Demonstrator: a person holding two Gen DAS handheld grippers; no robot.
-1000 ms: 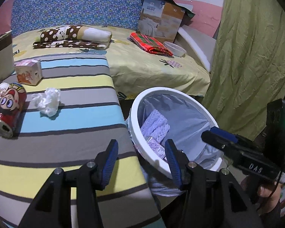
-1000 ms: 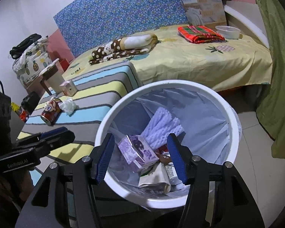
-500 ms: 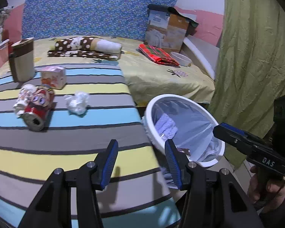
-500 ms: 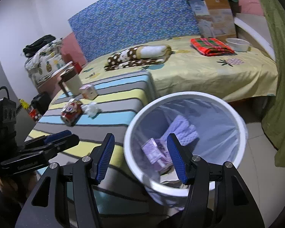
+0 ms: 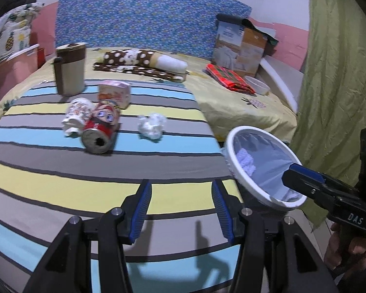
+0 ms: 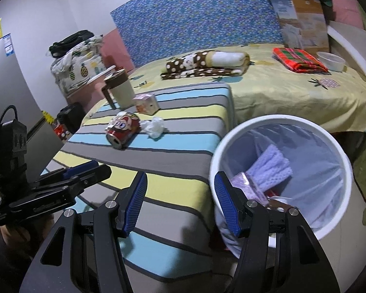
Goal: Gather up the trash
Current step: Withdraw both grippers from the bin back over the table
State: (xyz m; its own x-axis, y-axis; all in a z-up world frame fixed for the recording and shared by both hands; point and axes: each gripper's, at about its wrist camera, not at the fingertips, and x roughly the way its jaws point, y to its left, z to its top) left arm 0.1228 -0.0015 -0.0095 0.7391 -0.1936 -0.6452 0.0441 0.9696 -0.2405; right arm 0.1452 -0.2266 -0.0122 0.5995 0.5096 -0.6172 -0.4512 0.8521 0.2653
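Both grippers, left (image 5: 180,207) and right (image 6: 180,204), jaws apart and empty, have drawn back from the white round lined trash bin (image 6: 339,151); remaining trash, a red dented drink can (image 5: 101,131) and crumpled white tissue (image 5: 151,127), lies left of it on the striped cloth (image 5: 61,185), the likely next pick.

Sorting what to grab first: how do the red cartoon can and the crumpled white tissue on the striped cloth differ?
The red can is a rigid cylinder lying on its side with its open end toward the camera; the tissue is a soft, shapeless wad. The can is red with a printed cartoon face; the tissue is plain white. The can looks larger than the tissue. Both lie on the striped cloth, apart from each other, outside the bin.
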